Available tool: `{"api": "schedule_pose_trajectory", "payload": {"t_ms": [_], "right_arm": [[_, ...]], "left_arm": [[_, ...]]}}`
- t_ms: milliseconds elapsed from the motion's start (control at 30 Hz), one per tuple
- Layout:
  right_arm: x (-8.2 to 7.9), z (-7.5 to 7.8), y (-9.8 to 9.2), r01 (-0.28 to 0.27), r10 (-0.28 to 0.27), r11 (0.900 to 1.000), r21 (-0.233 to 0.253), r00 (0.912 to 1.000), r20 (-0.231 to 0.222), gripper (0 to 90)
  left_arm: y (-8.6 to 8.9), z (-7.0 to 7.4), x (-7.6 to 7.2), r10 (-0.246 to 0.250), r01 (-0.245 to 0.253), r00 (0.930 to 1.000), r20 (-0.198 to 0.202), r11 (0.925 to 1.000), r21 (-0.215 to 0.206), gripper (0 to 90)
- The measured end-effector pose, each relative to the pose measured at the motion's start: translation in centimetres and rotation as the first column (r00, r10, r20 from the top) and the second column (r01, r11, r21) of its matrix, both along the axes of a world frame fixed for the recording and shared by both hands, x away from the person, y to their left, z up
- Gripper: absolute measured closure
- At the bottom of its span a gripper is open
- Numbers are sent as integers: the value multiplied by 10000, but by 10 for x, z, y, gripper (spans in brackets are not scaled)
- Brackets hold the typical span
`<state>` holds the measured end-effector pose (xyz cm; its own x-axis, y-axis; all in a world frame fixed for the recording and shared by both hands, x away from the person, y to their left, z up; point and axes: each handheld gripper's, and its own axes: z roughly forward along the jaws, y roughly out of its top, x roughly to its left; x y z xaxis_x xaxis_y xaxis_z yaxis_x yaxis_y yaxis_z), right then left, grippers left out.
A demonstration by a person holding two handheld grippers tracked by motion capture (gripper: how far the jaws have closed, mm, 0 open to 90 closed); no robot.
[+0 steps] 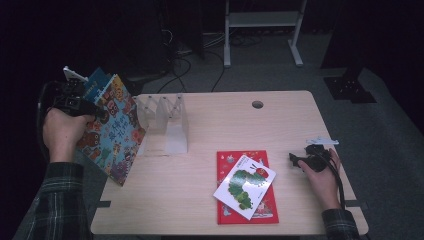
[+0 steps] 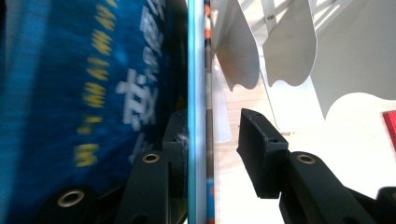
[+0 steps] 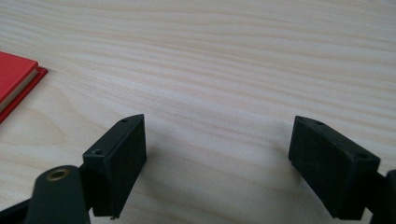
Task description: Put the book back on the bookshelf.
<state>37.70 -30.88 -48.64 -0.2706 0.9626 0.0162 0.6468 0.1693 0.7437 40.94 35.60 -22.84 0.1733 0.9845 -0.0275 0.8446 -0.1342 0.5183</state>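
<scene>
A: How is the left gripper (image 1: 95, 111) seen from above?

B: It is held up at the left of the rack (image 1: 165, 125), off the table's (image 1: 290, 112) left edge, with a blue book (image 1: 112, 130) standing tilted at its jaws. A second, darker blue book (image 1: 97, 81) is seen behind the first.

A: Is the book actually clamped?

B: In the left gripper view the blue book's (image 2: 93, 93) thin edge runs upright between the jaws. One jaw is pressed against the cover; the other stands a little off the edge. So the left gripper (image 2: 208, 144) is set around the book, but a firm clench cannot be confirmed.

A: And the rack there?

B: The white dividers of the rack (image 2: 289, 51) are seen just beyond the book's edge.

A: Where is the right gripper (image 1: 295, 160)?

B: It is rested low on the table, well to the right of the rack and just right of the red book (image 1: 222, 162). A caterpillar book (image 1: 245, 185) is laid on top of the red one.

A: Its state?

B: Released. In the right gripper view the jaws of the right gripper (image 3: 217, 158) are spread wide over bare wood, with nothing between them. A corner of the red book (image 3: 16, 77) is seen at the far left.
</scene>
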Motion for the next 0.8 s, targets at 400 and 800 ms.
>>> {"api": "schedule_pose_trajectory", "payload": {"t_ms": [400,800], "right_arm": [[0,0,0,-18,18,10000,10,10000,-9,181],[0,0,0,-21,21,10000,9,10000,-9,181]], "left_arm": [[8,19,-7,106,-114,9992,381,9997,216,648],[12,31,-15,59,-84,9974,715,9993,353,673]]}}
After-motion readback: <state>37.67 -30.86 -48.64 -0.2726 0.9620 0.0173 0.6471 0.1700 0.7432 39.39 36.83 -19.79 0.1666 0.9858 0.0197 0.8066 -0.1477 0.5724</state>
